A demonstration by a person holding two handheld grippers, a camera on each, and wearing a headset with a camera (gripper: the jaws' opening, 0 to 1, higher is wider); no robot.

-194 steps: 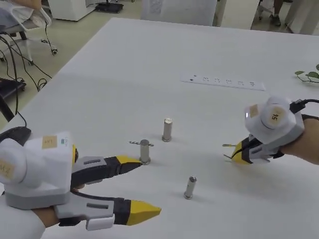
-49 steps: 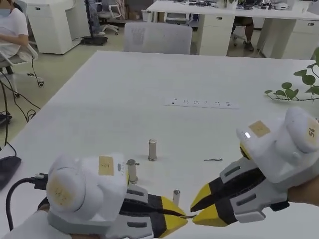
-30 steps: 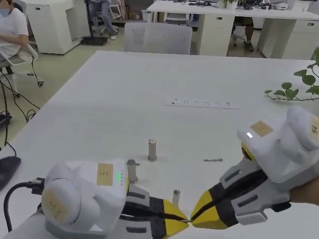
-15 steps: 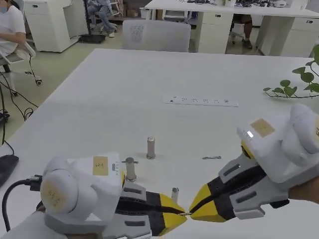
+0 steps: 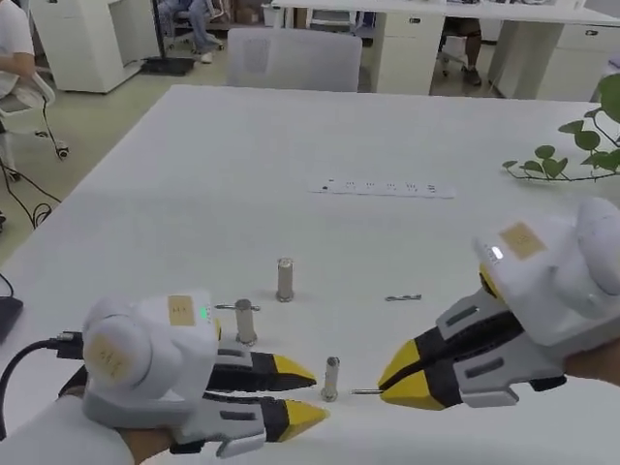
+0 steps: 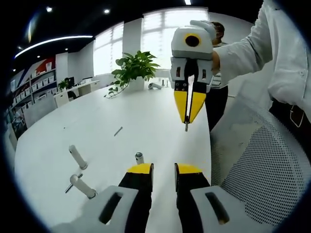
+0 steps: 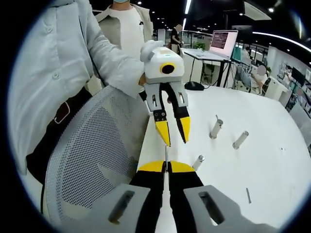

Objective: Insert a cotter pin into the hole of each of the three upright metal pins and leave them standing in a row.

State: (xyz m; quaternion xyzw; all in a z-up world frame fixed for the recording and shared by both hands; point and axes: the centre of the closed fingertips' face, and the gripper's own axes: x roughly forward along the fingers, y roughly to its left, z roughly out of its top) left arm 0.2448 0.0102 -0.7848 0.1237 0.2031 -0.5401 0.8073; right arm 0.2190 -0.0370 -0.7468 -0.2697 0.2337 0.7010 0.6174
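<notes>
Three upright metal pins stand on the white table. The far pin [image 5: 285, 279] [image 7: 240, 139] is bare. A cotter pin runs through the middle pin [image 5: 244, 322] [image 6: 82, 186]. The near pin [image 5: 331, 378] [image 6: 139, 158] [image 7: 198, 161] stands between the two grippers. My right gripper [image 5: 395, 380] [image 7: 165, 167] is shut on a thin cotter pin [image 5: 366, 391] [image 7: 166, 155] [image 6: 186, 124], whose tip points at the near pin from the right. My left gripper [image 5: 298, 392] [image 6: 164, 170] is open just left of that pin, with nothing between its jaws. A loose cotter pin [image 5: 403, 297] [image 6: 118, 131] lies flat further back.
A white power strip [image 5: 383, 188] lies across the table's middle. A leafy plant [image 5: 572, 155] reaches in at the right edge. A grey chair [image 5: 291, 58] stands at the far end, with desks and people beyond it. A mesh chair back [image 7: 92, 160] is close behind me.
My left gripper has opened and drawn back to the left from the cotter pin's tip. My right gripper still holds the pin, now nearer the near metal pin. The head camera has shifted.
</notes>
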